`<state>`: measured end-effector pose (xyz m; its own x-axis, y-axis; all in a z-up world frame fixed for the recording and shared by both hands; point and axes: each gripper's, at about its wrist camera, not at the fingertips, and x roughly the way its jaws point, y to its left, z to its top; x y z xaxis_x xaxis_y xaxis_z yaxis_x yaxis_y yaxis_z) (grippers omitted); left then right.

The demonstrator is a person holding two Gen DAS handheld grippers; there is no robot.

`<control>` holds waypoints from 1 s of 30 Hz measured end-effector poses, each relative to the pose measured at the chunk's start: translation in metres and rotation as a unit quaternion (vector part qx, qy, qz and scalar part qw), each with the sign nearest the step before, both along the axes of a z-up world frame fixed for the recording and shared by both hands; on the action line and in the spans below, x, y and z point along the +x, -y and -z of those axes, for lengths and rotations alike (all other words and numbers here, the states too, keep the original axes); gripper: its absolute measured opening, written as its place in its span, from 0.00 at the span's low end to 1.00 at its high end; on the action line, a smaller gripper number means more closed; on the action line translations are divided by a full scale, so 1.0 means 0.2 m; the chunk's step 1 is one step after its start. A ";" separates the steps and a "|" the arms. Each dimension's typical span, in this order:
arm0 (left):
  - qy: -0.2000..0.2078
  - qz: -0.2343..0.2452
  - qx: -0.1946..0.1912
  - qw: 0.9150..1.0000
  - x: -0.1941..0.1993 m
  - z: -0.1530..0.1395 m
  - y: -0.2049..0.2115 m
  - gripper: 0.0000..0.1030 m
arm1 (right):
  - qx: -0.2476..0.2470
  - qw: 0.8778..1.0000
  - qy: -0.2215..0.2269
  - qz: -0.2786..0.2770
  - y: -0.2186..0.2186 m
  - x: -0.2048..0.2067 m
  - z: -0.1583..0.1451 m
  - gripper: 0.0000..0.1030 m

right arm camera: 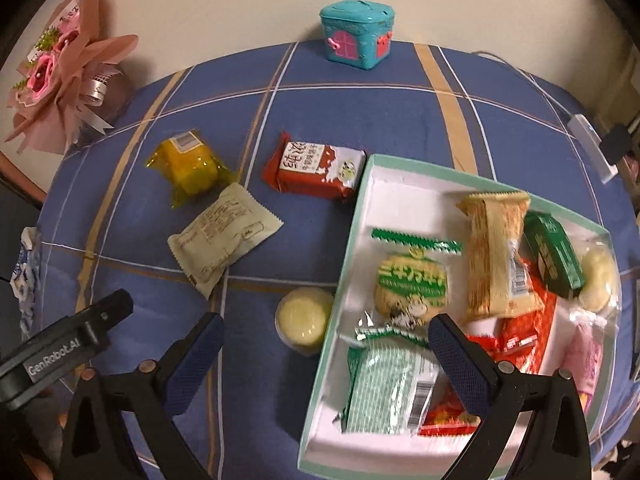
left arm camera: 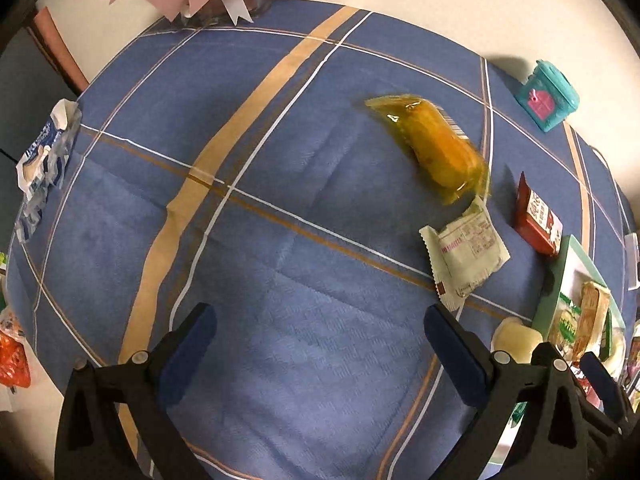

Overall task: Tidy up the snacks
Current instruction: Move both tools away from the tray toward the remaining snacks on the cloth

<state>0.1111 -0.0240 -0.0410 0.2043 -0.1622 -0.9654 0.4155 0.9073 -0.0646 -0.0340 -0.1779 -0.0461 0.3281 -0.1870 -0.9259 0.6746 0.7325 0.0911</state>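
A mint-rimmed white box (right arm camera: 360, 200) holds several wrapped snacks, among them a green round cookie pack (right arm camera: 412, 280) and a tan cracker pack (right arm camera: 496, 252). Outside it on the blue cloth lie a yellow wrapped cake (right arm camera: 188, 164), a cream packet (right arm camera: 224, 236), a red milk-snack pack (right arm camera: 316, 168) and a pale pudding cup (right arm camera: 304, 316). My right gripper (right arm camera: 326, 324) hangs open over the cup and the box's left wall, holding nothing. My left gripper (left arm camera: 320, 320) is open and empty over bare cloth, with the yellow cake (left arm camera: 436, 144) and cream packet (left arm camera: 466, 256) ahead on its right.
A teal house-shaped tin (right arm camera: 356, 36) stands at the table's far edge and a pink bouquet (right arm camera: 60, 68) at the far left. A blue-white bag (left arm camera: 44, 156) lies on the left edge, an orange bag (left arm camera: 12, 360) beside it. A white adapter (right arm camera: 592, 144) sits far right.
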 end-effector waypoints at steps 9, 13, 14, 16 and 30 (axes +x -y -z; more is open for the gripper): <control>-0.016 -0.002 -0.011 1.000 0.07 0.04 0.03 1.00 | -0.003 0.999 0.000 -0.038 -0.07 0.12 0.04 0.94; -0.017 -0.007 -0.012 1.000 0.09 0.05 0.01 1.00 | 0.004 0.998 -0.002 -0.055 -0.11 0.16 0.08 0.88; -0.019 -0.009 -0.013 1.000 0.09 0.05 0.00 1.00 | 0.004 0.998 -0.004 -0.058 -0.12 0.16 0.08 0.88; -0.023 -0.010 -0.017 1.000 0.10 0.06 0.00 1.00 | -0.005 0.998 -0.012 -0.060 -0.13 0.17 0.10 0.87; -0.030 -0.013 -0.029 0.999 0.10 0.05 -0.03 1.00 | -0.002 0.998 -0.014 -0.064 -0.15 0.16 0.07 0.81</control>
